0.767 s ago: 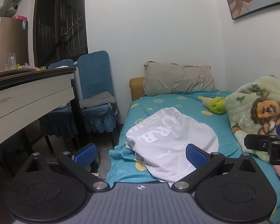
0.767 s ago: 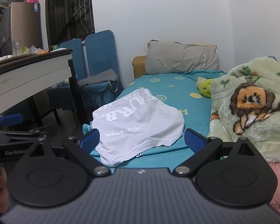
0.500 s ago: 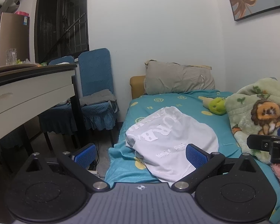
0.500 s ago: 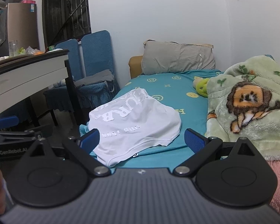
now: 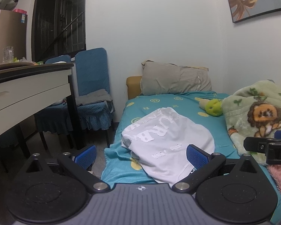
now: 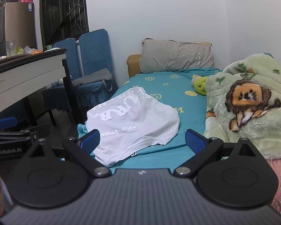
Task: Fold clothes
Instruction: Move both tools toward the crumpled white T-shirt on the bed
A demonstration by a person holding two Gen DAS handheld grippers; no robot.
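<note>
1. Left hand-held gripper (image 5: 141, 154): jaws spread wide, blue pads (image 5: 85, 155) apart, nothing between them, tipped slightly downward toward the bed.
2. Right hand-held gripper (image 6: 142, 141): jaws likewise fully apart, holding nothing; it sits just right of the left one, whose black frame shows at its left edge.
3. White T-shirt (image 5: 168, 140): lies crumpled, unfolded, on the bed just ahead of both hand-held grippers, printed lettering facing up, its near hem close to the bed's foot; neither tool touches it.
4. Bed (image 5: 159, 103): teal sheet with smiley prints, stretching away ahead of the tools.
5. Grey pillow (image 5: 176, 81): at the far end, against the wall.
6. Green lion blanket (image 6: 249, 103): heaped ahead and right.
7. Green plush toy (image 5: 213, 107): beyond the shirt, beside the blanket.
8. Counter (image 5: 28, 91): left of the tools, with blue chairs (image 5: 91, 86) behind it.
</note>
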